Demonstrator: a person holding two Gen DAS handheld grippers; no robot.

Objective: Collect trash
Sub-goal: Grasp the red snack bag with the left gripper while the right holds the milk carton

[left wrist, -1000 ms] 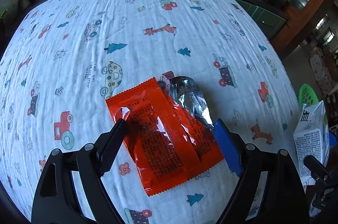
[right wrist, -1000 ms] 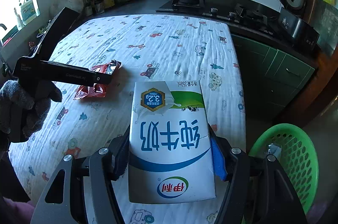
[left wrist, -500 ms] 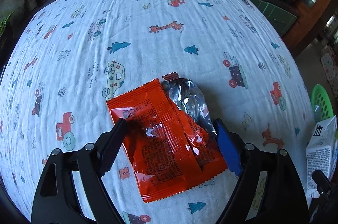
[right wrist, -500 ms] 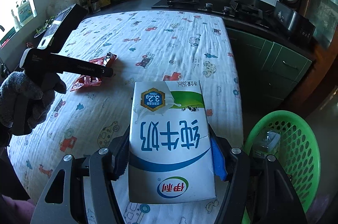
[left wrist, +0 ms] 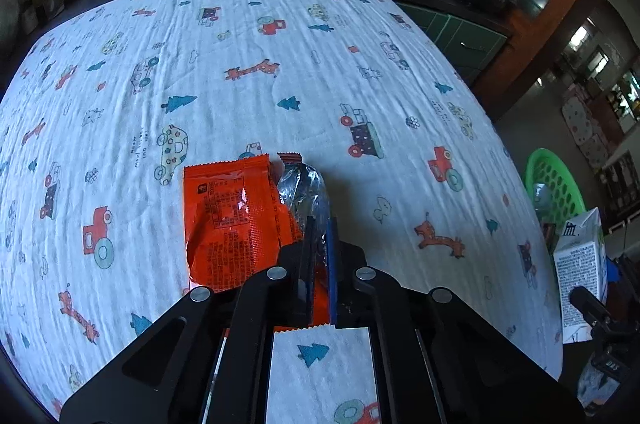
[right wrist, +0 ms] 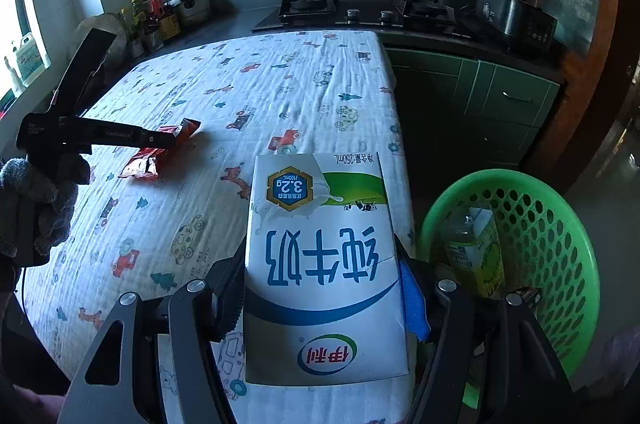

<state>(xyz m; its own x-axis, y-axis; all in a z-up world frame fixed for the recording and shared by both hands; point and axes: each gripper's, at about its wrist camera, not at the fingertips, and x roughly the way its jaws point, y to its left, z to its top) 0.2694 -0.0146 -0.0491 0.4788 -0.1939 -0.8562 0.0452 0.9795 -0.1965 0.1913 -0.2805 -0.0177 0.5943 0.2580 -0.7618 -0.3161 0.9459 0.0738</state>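
My left gripper [left wrist: 319,242] is shut on an orange snack wrapper [left wrist: 232,224] with a silver foil inside [left wrist: 304,191], held just above the patterned tablecloth [left wrist: 280,71]. In the right wrist view the left gripper [right wrist: 160,139] and the wrapper [right wrist: 144,163] show at the left. My right gripper [right wrist: 320,264] is shut on a white milk carton [right wrist: 324,264], near the table's right edge beside a green basket [right wrist: 560,224]. The carton [left wrist: 580,264] and basket [left wrist: 554,183] also show at the right of the left wrist view.
The basket holds a yellow-green carton [right wrist: 476,256] and a small dark item [right wrist: 528,294]. A stove [right wrist: 312,5] and rice cooker [right wrist: 512,11] stand on the counter behind the table. Bottles and jars [right wrist: 156,19] crowd the back left. Green cabinets [right wrist: 480,95] lie to the right.
My left gripper has closed on the wrapper's right part, which now stands folded between the fingers. My right gripper has carried the carton right, toward the basket.
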